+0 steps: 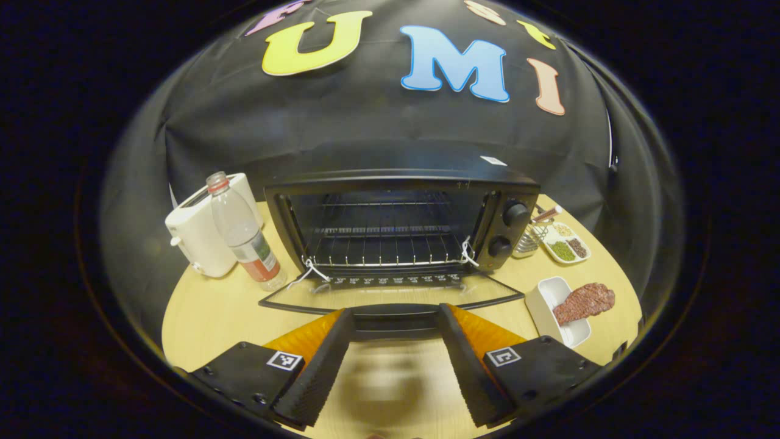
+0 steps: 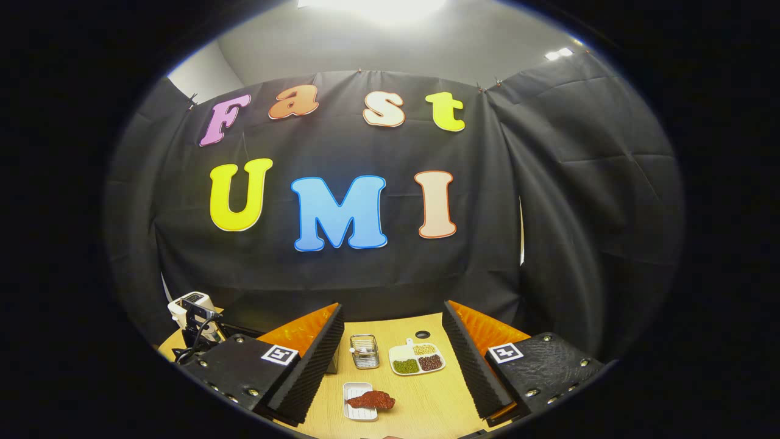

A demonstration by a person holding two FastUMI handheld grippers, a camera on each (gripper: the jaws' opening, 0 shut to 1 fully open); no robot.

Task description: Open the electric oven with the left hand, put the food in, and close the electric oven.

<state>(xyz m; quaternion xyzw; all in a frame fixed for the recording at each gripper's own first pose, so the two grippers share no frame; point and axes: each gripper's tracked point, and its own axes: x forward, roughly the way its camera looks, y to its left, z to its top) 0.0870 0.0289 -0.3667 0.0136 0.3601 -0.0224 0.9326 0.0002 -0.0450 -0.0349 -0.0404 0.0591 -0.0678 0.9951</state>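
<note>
The electric oven point(image 1: 396, 225) is standing open on the bench point(image 1: 213, 311), its door point(image 1: 390, 299) lying flat toward the left tongs point(image 1: 393, 360), which are gaping apart just before the door's handle. At 3 o'clock from the door, the meat point(image 1: 585, 302) is resting across a white tray point(image 1: 551, 308). The right tongs point(image 2: 390, 366) are hanging spread apart, with the meat point(image 2: 372, 400) on its tray point(image 2: 356, 402) lying between them.
</note>
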